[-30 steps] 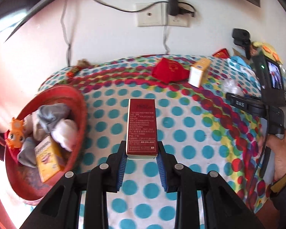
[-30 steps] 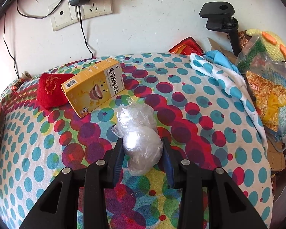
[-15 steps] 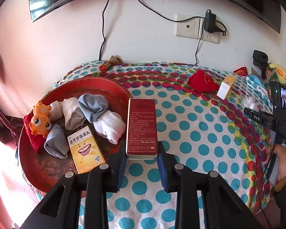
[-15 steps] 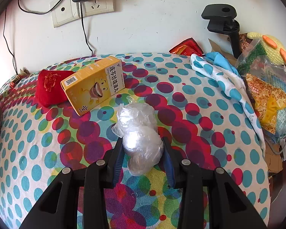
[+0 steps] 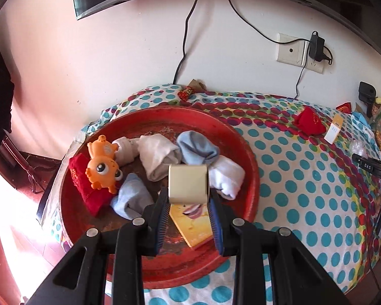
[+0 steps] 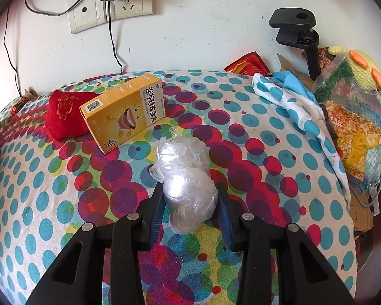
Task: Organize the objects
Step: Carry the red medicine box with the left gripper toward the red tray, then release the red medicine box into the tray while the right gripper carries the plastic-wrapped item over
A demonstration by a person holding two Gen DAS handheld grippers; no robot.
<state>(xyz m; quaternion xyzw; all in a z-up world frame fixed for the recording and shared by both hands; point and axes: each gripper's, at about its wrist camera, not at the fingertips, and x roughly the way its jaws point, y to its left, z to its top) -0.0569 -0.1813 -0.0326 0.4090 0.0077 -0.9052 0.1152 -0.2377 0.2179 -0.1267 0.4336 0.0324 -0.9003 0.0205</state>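
- Left wrist view: the left gripper [image 5: 188, 198] has its jaws closed on a box [image 5: 188, 183], seen end-on with its cream end face toward the camera, at the centre of the frame.
- The box hangs over the red tray [image 5: 243, 150] — which fills the centre and lower left of the frame on the dotted desk [image 5: 304, 178].
- In the tray lie rolled socks [image 5: 160, 155], an orange toy [image 5: 102, 164], a red pouch [image 5: 82, 185] and, under the jaws, a yellow carton [image 5: 194, 222].
- Right wrist view: the right gripper [image 6: 190, 203] has its jaws pressed against both sides of a crumpled clear plastic bag [image 6: 186, 180], low in the centre, resting on the desk.
- Upper left of that bag — a yellow box [image 6: 124, 111] leaning on a red cushion [image 6: 63, 114]; a spotted cloth [image 6: 292, 101] lies at the right.
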